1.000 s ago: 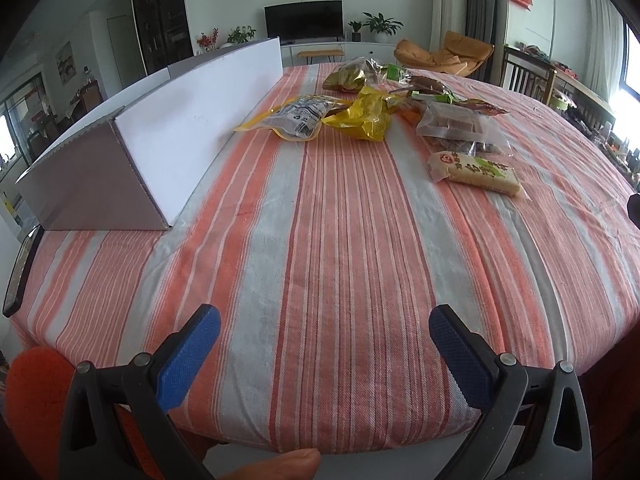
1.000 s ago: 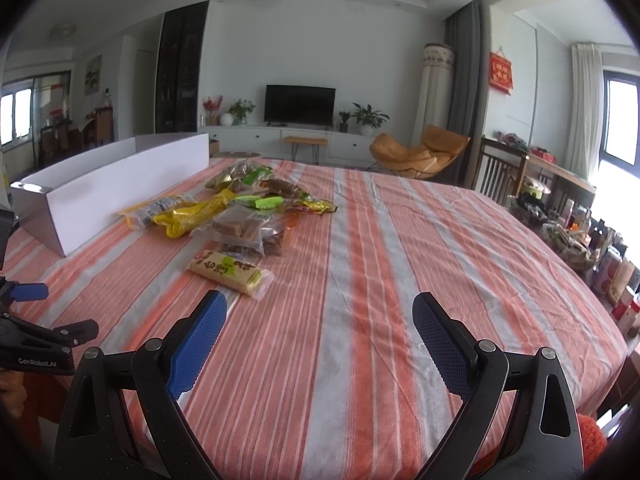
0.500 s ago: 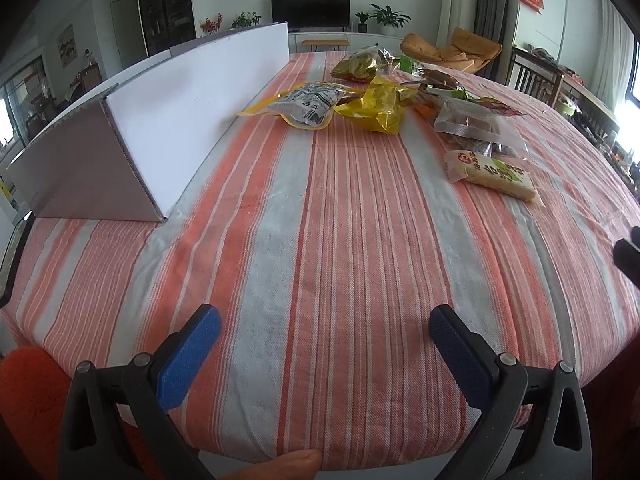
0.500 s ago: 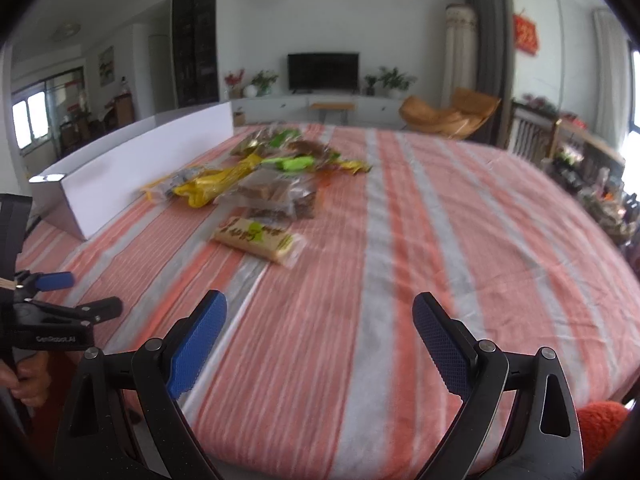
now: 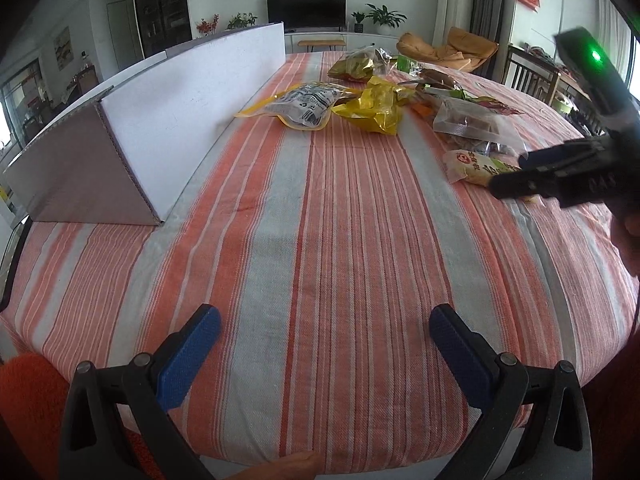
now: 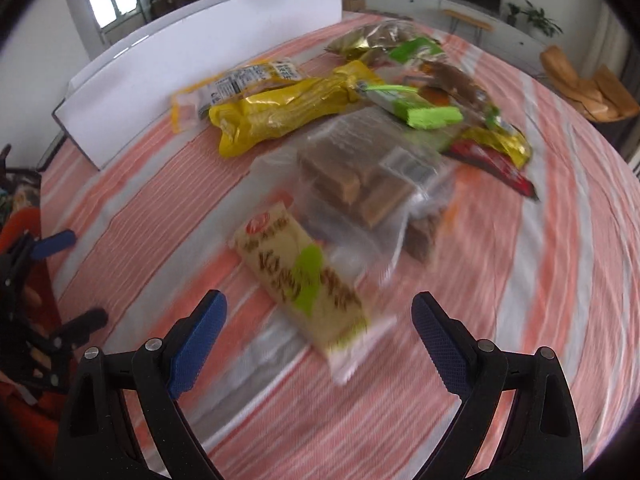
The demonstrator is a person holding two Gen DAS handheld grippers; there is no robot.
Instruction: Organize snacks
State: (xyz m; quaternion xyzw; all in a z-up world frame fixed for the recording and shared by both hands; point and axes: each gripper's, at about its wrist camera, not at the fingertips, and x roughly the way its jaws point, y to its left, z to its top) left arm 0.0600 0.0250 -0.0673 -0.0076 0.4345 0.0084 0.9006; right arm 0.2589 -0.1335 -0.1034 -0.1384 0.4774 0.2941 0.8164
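A long white cardboard box (image 5: 192, 108) lies on the striped tablecloth's left side; it also shows in the right wrist view (image 6: 200, 60). Several snack packs lie beside it: a cream packet with green mark (image 6: 304, 280), a clear bag of brown bars (image 6: 360, 184), a yellow bag (image 6: 288, 108), a grey-and-yellow pouch (image 5: 304, 104). My right gripper (image 6: 320, 320) is open, just above the cream packet, which lies between its fingers. My left gripper (image 5: 324, 340) is open and empty near the table's front edge. The right gripper also shows in the left wrist view (image 5: 560, 168) over the cream packet (image 5: 476, 166).
Green bars (image 6: 424, 108), a red-and-gold wrapper (image 6: 496, 152) and more bags lie at the far side of the pile. Bare striped cloth (image 5: 340, 220) spans the table's near part. An orange chair (image 5: 24, 408) stands at the near left edge.
My right gripper has moved forward and down over the cream packet, and now shows in the left wrist view. My left gripper has barely moved.
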